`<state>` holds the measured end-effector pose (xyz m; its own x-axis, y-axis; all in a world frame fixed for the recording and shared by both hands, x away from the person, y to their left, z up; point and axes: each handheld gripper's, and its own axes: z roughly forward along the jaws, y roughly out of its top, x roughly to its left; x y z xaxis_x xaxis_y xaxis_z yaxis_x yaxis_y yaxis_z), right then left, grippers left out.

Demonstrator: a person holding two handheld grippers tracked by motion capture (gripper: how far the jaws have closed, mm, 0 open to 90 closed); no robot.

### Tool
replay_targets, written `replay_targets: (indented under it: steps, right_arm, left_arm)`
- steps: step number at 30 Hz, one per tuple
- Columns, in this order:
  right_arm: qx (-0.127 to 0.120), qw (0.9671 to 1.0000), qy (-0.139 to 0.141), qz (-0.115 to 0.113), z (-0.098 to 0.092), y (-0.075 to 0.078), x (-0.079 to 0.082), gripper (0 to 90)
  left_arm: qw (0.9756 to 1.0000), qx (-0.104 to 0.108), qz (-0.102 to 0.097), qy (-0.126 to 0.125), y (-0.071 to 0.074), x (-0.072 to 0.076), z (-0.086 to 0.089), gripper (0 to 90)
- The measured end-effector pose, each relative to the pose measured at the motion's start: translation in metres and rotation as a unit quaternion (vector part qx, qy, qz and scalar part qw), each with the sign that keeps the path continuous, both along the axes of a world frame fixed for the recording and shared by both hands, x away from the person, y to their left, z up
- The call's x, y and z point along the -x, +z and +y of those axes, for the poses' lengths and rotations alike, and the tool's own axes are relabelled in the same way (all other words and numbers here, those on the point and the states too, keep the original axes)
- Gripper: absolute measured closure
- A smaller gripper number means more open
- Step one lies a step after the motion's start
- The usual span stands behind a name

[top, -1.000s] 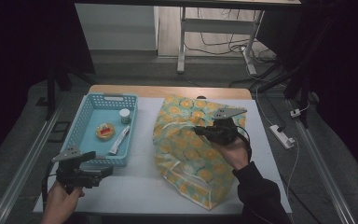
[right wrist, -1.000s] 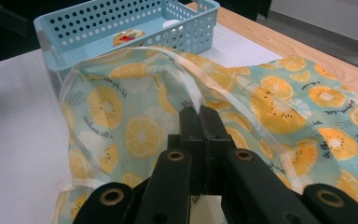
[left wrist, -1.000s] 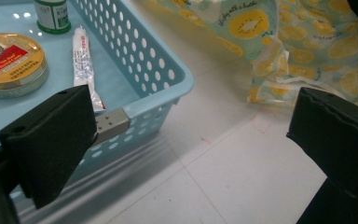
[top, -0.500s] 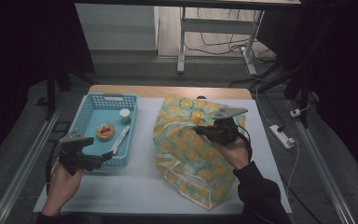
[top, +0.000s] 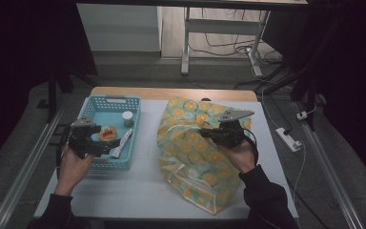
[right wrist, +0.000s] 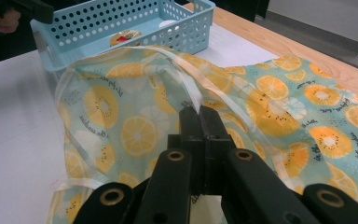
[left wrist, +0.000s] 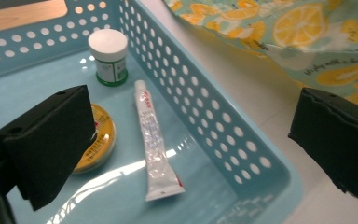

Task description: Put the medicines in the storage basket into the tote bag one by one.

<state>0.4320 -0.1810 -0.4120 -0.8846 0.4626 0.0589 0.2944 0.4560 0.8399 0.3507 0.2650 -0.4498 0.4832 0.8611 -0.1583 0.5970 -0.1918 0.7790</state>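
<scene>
Presently I am holding the bag (top: 198, 152) by its clear rim with my right gripper (right wrist: 199, 122), whose jaws are clenched on the plastic edge and are lifting the mouth open toward the basket (top: 89, 164). The bag is lying on the white table (top: 143, 186), just right of the basket, and its lemon print is showing in the right gripper view. My left gripper (top: 108, 144) is hovering over the near end of the basket, its jaws standing wide and gripping nothing, with the basket's right wall between them.

Below them the tube (left wrist: 151, 144) is lying flat on the basket floor, cap end pointing toward the small jar (left wrist: 108, 56), with the round tin (left wrist: 95, 140) just beside it on the left. I am judging the tube to be light, soft and somewhat slick, so it will probably dent under a hard squeeze. The best hold is looking like the middle of its body, jaws across the width, since the flat crimped tail could slip and the cap end is narrow. The bag itself is thin and limp, and will likely sag shut unless its rim is kept pinched.
</scene>
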Motion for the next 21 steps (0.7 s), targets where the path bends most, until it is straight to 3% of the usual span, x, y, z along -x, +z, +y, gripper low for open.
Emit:
replay_targets:
  steps: [7,18,21]
  right_arm:
    - [0.003,1.0000,0.001,0.000,0.001,-0.001,0.000,90.0]
    - [0.001,1.0000,-0.001,-0.002,-0.001,0.000,0.000,90.0]
    - [0.002,1.0000,-0.001,-0.002,0.000,0.000,0.000,90.0]
  left_arm:
    - [1.0000,-0.004,0.006,0.005,-0.003,-0.018,0.002,0.0]
    - [0.9981,-0.036,0.043,0.025,-0.017,-0.047,0.008,0.0]
    - [0.9982,-0.034,0.039,0.032,-0.020,-0.052,0.011,0.0]
